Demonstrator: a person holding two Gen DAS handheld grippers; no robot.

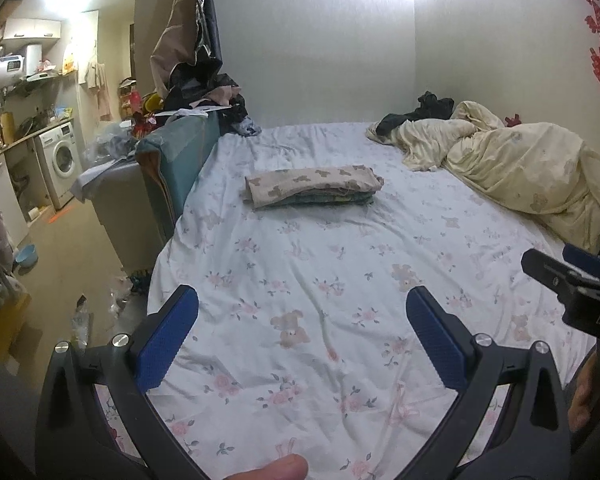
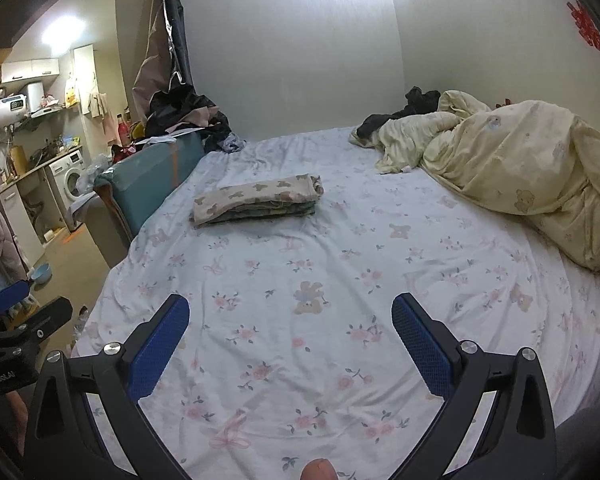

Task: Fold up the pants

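Folded pants [image 1: 314, 186] with a beige bear print lie on top of a small stack of folded clothes in the middle of the bed [image 1: 300, 280]. The stack also shows in the right wrist view [image 2: 258, 200]. My left gripper [image 1: 302, 320] is open and empty, held above the near part of the floral sheet, well short of the stack. My right gripper [image 2: 290, 324] is open and empty, also above the near sheet [image 2: 340, 280]. The right gripper shows at the right edge of the left wrist view [image 1: 572, 280], and the left one at the left edge of the right wrist view [image 2: 20, 320].
A crumpled cream duvet [image 1: 520, 160] and dark clothes [image 1: 420, 112] lie at the far right of the bed. A teal headboard [image 1: 180, 152] with a clothes pile [image 1: 208, 92] borders the left side. A washing machine [image 1: 60, 160] and a kitchen counter stand beyond the floor at left.
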